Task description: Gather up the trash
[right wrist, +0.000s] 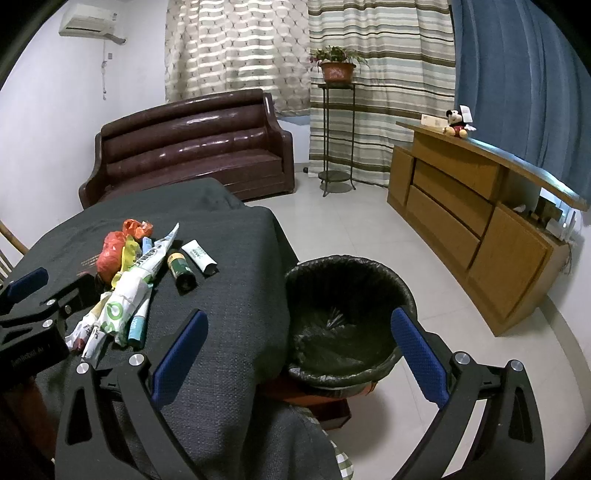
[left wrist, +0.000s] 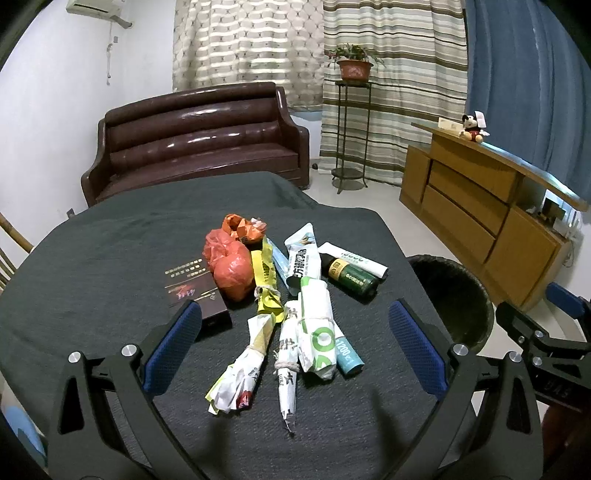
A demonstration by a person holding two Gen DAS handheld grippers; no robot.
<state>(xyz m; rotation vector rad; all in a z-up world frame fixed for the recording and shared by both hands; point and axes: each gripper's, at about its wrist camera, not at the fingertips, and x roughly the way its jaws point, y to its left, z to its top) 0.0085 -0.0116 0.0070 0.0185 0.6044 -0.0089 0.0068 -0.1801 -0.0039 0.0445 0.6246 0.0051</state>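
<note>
Left wrist view: a white wall (left wrist: 48, 122) with an air conditioner (left wrist: 98, 9) bounds the room on the left. A brown leather sofa (left wrist: 199, 140) stands behind the table (left wrist: 92, 251), which is covered with a dark grey cloth. The trash lies in a cluster at the table's centre: a dark flat box (left wrist: 197, 291), a red plastic bag (left wrist: 231, 267), a yellow wrapper (left wrist: 264, 275), tied paper rolls (left wrist: 314, 328), and a green bottle (left wrist: 352, 278). The left gripper (left wrist: 291, 328) hangs above the near end of this cluster with its blue pads spread wide and nothing between them touching either pad. Patterned and striped curtains (left wrist: 332, 48) cover the far wall; a potted plant (left wrist: 354, 66) sits on a tall metal stand. A wooden cabinet (left wrist: 472, 206) runs along the right, with a plush toy (left wrist: 472, 127) on top and a blue curtain (left wrist: 524, 74) behind.

Right wrist view: the right gripper (right wrist: 299, 328) is fully spread and empty, straddling the table edge and a bin (right wrist: 347, 321) lined with a black bag. The bin stands just beside the table, over a pale tiled floor (right wrist: 332, 221).
</note>
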